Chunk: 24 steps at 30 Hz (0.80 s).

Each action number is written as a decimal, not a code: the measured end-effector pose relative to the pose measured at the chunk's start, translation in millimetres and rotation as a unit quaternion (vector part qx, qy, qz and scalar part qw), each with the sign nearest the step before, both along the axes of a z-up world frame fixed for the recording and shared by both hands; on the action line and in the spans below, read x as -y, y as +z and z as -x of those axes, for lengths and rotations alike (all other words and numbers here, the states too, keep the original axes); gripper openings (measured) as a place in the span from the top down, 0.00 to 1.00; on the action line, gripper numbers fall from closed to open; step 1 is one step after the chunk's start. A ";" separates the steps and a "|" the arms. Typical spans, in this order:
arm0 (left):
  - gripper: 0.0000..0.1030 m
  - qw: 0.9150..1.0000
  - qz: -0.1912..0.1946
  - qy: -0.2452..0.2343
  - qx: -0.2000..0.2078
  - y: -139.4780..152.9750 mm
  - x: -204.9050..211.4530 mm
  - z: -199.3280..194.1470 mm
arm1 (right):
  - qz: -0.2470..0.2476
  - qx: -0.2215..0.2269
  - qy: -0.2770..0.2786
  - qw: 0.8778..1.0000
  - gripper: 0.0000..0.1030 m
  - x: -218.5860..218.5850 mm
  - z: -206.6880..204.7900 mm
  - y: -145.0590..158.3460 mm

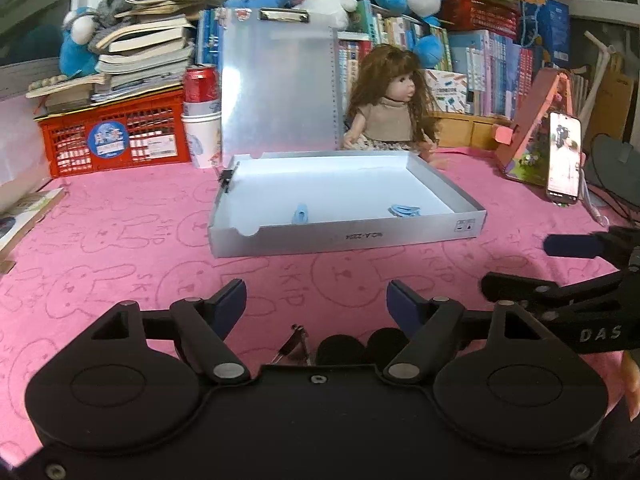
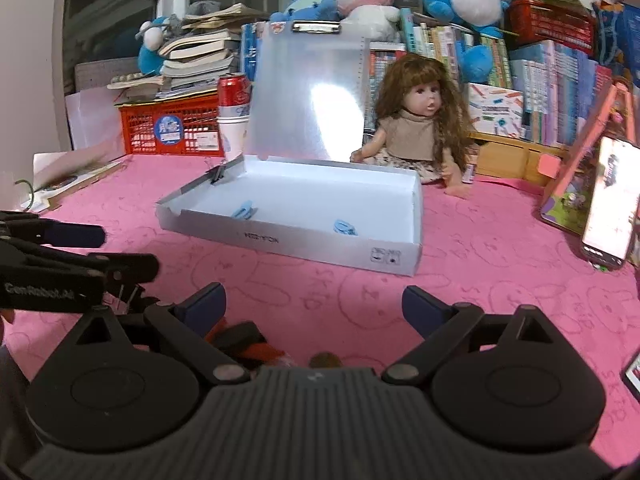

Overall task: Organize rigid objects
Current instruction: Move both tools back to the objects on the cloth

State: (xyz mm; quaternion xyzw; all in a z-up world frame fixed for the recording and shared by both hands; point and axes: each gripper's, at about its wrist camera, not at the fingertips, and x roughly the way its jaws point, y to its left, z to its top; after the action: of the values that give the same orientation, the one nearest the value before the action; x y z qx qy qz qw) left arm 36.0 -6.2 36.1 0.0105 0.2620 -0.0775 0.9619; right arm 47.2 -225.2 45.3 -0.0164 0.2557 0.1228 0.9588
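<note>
A shallow silver box lies on the pink cloth with its clear lid standing up behind it. Two light blue clips rest on its floor, and the right wrist view shows the same clips. My left gripper is open over the cloth, short of the box, with nothing between its fingers. My right gripper is open too and holds nothing. A metal nail clipper and dark round items lie close under the left gripper. Black and orange items lie under the right one.
A doll sits behind the box. At the right a phone leans on a pink stand. At the back left are a red crate under stacked books and a red can on paper cups. Books and plush toys line the back.
</note>
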 end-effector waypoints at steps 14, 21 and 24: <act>0.53 1.000 0.021 0.014 -0.006 -18.3 -20.1 21.8 | -0.015 0.007 -0.038 0.999 0.15 22.3 20.2 -19.4; 0.63 0.999 0.026 0.022 -0.007 -19.7 -22.1 16.1 | 0.002 0.001 -0.033 0.999 0.30 17.0 21.8 -24.2; 0.75 0.999 0.023 0.032 -0.007 -21.2 -22.2 12.5 | 0.021 -0.006 -0.043 0.999 0.40 12.9 19.4 -27.9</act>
State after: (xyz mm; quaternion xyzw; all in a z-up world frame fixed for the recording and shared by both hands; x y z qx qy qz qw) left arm 23.5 16.0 14.9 -0.0205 0.2675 -0.0531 0.9619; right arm 27.8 -238.2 17.4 -0.0248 0.2645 0.0764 0.9610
